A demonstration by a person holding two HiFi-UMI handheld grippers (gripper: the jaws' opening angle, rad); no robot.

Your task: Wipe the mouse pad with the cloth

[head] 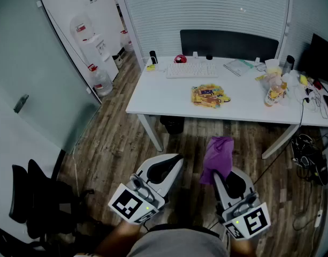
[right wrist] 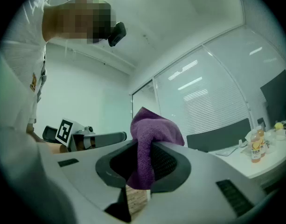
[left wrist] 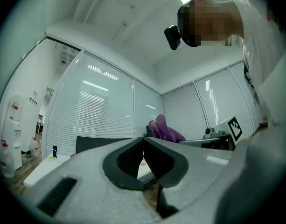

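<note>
Purple terry cloth point(head: 220, 157) is already in your right gripper point(head: 223, 176), so the pick-up is done. Nothing else is: by my reading you have not begun to wipe. You stand back on the wood floor point(head: 121, 138), and the white worktop point(head: 169, 98) lies well apart from both grippers, at the far side of the scene. On it you can see a keyboard point(head: 191, 70) with a red mouse point(head: 180, 58) just beyond it, but I cannot pick out the mouse pad for certain from here. Finding it, carrying the cloth over and making the strokes are therefore all left to do. The right fingers point(right wrist: 168, 164) are closed on the cloth and pinch it about the middle: a bunched fold stands up above the tips, and a shorter tail hangs down between the pads. In the head view the cloth's long axis runs near to far, in line with the gripper, and its free bunched end points away from you toward the worktop. Your left gripper point(head: 175, 158) hovers just left of the right one, on the near side of the scene. Its fingers point(left wrist: 126, 160) are brought together at the tips with nothing between them, so it is free to steady the pad should that slide under the cloth.
</note>
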